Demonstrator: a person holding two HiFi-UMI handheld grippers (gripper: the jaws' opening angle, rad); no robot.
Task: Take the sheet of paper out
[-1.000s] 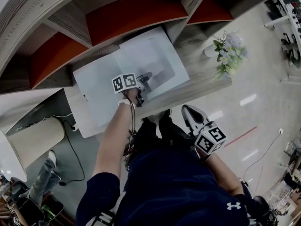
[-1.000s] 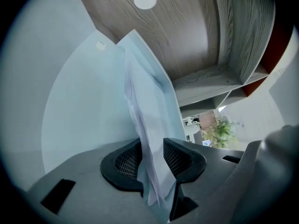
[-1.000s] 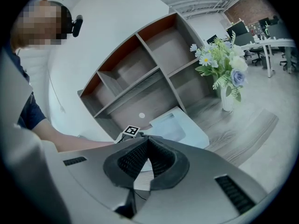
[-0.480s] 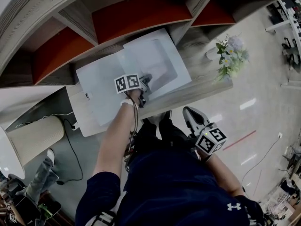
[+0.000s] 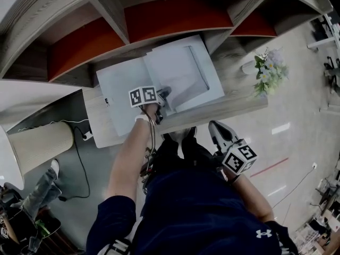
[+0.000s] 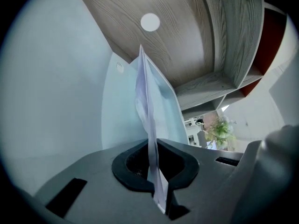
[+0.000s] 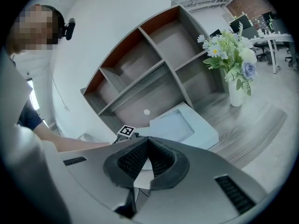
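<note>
A pale blue-white printer [image 5: 125,84] stands on the wooden desk [image 5: 234,106] under the shelves. At its front a white sheet of paper [image 6: 145,101] rises edge-on between the jaws of my left gripper [image 6: 153,146], which is shut on the sheet's near edge. From the head view, that left gripper [image 5: 166,94] sits at the printer's front, below the output tray [image 5: 183,76]. My right gripper [image 5: 217,129] hangs back by the person's body, off the desk, its jaws together on nothing. The right gripper [image 7: 148,141] looks toward the printer [image 7: 187,125] from a distance.
A white vase of flowers [image 5: 268,70] stands at the desk's right end. Shelf cubbies with red backs [image 5: 175,15] rise behind the printer. A pale cylinder [image 5: 37,147] and cables lie at the left of the desk.
The left gripper's jaws have closed on the sheet at the printer's front. The head view has shifted a little. The right gripper has stayed where it was.
</note>
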